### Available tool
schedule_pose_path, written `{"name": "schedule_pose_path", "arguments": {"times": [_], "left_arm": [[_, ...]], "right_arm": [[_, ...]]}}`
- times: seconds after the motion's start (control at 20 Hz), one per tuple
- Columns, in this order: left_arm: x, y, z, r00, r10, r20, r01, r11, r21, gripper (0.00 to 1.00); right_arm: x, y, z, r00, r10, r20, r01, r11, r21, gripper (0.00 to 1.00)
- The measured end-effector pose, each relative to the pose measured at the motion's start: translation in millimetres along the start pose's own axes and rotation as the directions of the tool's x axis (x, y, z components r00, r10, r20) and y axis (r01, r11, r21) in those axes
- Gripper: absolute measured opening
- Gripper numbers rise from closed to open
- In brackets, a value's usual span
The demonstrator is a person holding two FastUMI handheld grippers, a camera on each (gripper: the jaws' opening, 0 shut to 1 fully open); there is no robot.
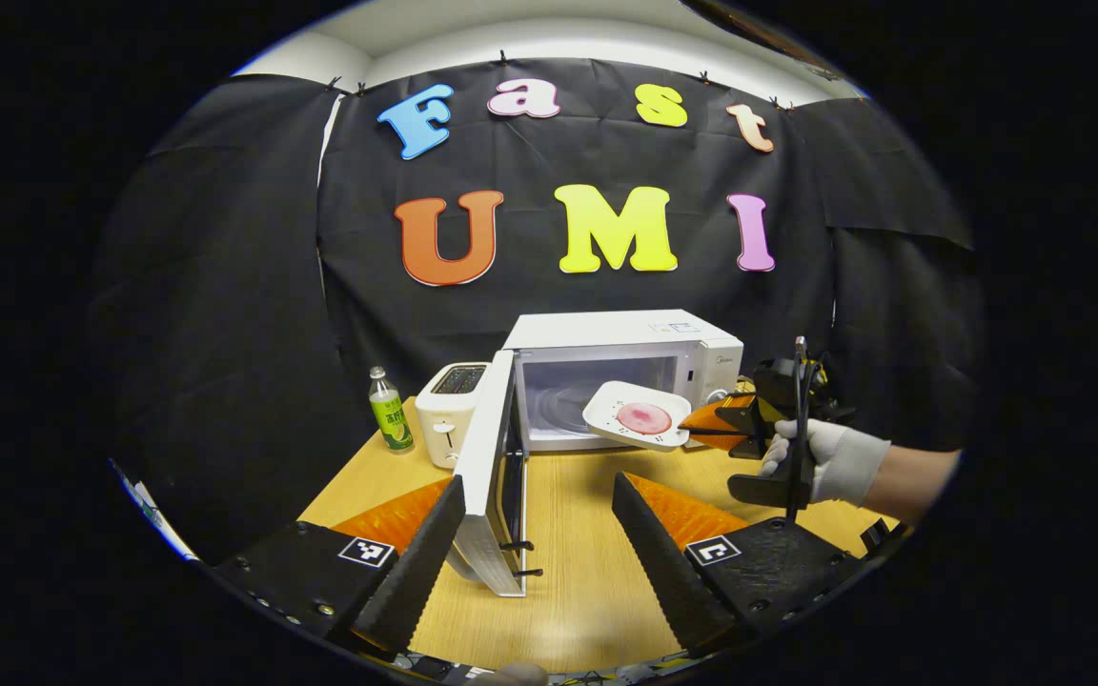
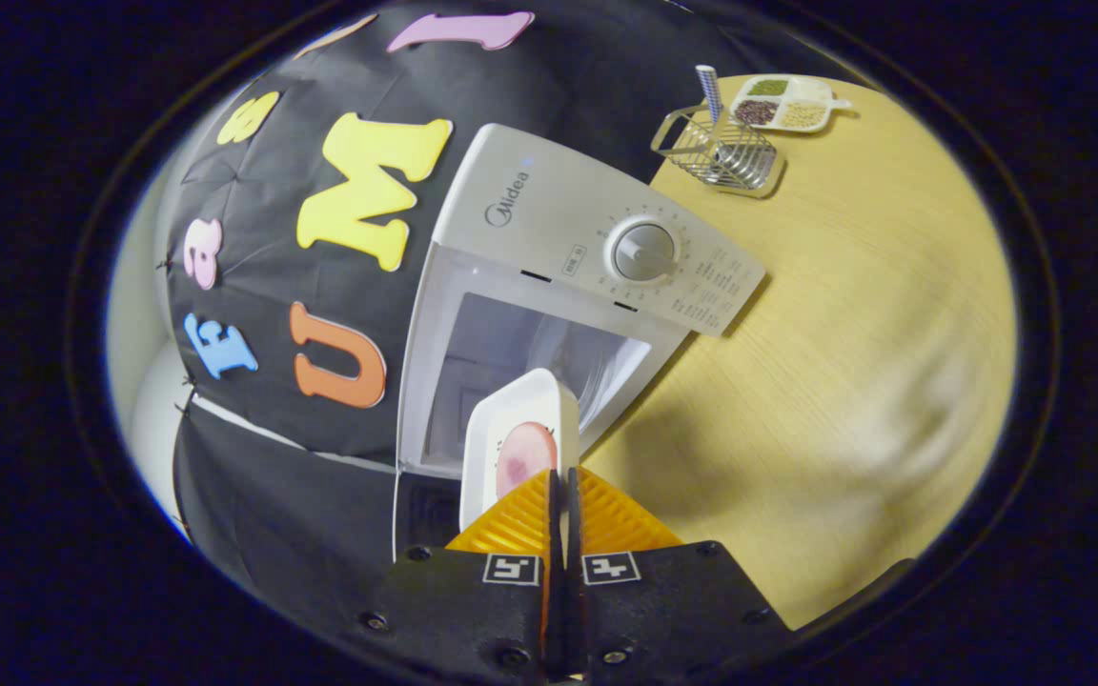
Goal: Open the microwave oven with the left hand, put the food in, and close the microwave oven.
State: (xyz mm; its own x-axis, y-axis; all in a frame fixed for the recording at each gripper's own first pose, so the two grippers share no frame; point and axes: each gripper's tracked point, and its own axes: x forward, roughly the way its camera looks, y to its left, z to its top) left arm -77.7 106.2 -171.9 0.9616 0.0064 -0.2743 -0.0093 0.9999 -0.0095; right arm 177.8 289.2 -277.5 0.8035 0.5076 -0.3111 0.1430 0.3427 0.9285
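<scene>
A white microwave (image 1: 625, 333) stands at the back of the wooden table, its door (image 1: 490, 476) swung wide open toward me. My left gripper (image 1: 539, 524) is open, fingers either side of the door's edge without touching it. In the left gripper view, a gloved hand (image 1: 830, 457) holds the right gripper (image 1: 711, 419), shut on the rim of a white plate (image 1: 635, 414) carrying a pink slice of food (image 1: 644, 417), held in front of the oven cavity. In the right gripper view, my right gripper (image 2: 559, 476) pinches the plate (image 2: 511, 429) edge, with the food (image 2: 525, 455) and the microwave (image 2: 559, 286) cavity just ahead.
A white toaster (image 1: 449, 410) and a green bottle (image 1: 389, 412) stand left of the microwave. In the right gripper view, a wire rack (image 2: 721, 152) and a divided snack dish (image 2: 782, 102) sit on the table (image 2: 844, 333) beyond the microwave's control panel.
</scene>
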Motion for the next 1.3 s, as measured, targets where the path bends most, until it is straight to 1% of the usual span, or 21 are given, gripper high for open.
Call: {"name": "schedule_pose_path", "arguments": {"times": [0.2, 0.25, 0.3, 0.35, 0.45, 0.65, 0.75, 0.9, 0.95, 1.15, 1.2, 1.3], "left_arm": [[-2.3, 16.3, -3.5, 1.0, 0.02, -0.006, -0.02, 1.0, -0.003, 0.95], [-3.9, 20.1, -5.4, 1.0, 0.024, -0.013, -0.024, 1.0, 0.0, 0.95], [-5.1, 24.0, -6.8, 0.999, 0.031, -0.017, -0.031, 0.999, 0.007, 0.95], [-8.1, 27.6, -9.3, 0.999, 0.036, -0.026, -0.036, 0.999, 0.011, 0.95], [-9.2, 33.8, -10.5, 0.998, 0.046, -0.031, -0.046, 0.999, 0.015, 0.95], [-8.4, 40.8, -13.1, 0.998, 0.057, -0.04, -0.056, 0.998, 0.021, 0.95], [-7.5, 40.6, -14.2, 0.997, 0.063, -0.048, -0.061, 0.998, 0.027, 0.95], [-6.7, 38.5, -10.8, 0.997, 0.064, -0.046, -0.062, 0.997, 0.048, 0.95], [-4.9, 37.7, -10.1, 0.997, 0.064, -0.042, -0.061, 0.997, 0.052, 0.95], [-4.2, 37.2, -8.7, 0.997, 0.069, -0.04, -0.067, 0.996, 0.054, 0.95], [-3.2, 36.2, -11.2, 0.996, 0.07, -0.047, -0.067, 0.997, 0.049, 0.95], [-2.6, 35.0, -15.7, 0.996, 0.072, -0.056, -0.069, 0.996, 0.049, 0.95]], "right_arm": [[41.8, 8.8, -4.2, 0.995, 0.001, 0.105, -0.006, 0.999, 0.047, 0.04], [51.5, 12.9, -6.2, 0.991, 0.0, 0.131, -0.008, 0.998, 0.064, 0.0], [61.6, 17.5, -6.5, 0.989, 0.002, 0.151, -0.014, 0.996, 0.083, 0.04], [71.9, 23.9, -10.0, 0.986, 0.011, 0.167, -0.027, 0.995, 0.098, 0.04], [87.3, 29.4, -10.8, 0.981, 0.008, 0.192, -0.027, 0.995, 0.096, 0.04], [110.6, 15.2, 3.6, 0.961, -0.043, 0.273, 0.015, 0.995, 0.103, 0.03], [123.5, 8.9, 6.8, 0.953, -0.065, 0.294, 0.029, 0.992, 0.125, 0.03], [145.4, 3.8, 8.6, 0.951, -0.084, 0.298, 0.049, 0.991, 0.124, 0.03], [150.9, 1.9, 8.2, 0.946, -0.093, 0.31, 0.057, 0.991, 0.124, 0.04], [165.1, -17.8, 11.6, 0.931, -0.159, 0.328, 0.126, 0.985, 0.12, 0.04], [168.1, -17.2, 13.8, 0.931, -0.143, 0.335, 0.109, 0.987, 0.118, 0.04], [171.2, -15.9, 14.5, 0.93, -0.132, 0.343, 0.101, 0.989, 0.108, 0.05]]}}
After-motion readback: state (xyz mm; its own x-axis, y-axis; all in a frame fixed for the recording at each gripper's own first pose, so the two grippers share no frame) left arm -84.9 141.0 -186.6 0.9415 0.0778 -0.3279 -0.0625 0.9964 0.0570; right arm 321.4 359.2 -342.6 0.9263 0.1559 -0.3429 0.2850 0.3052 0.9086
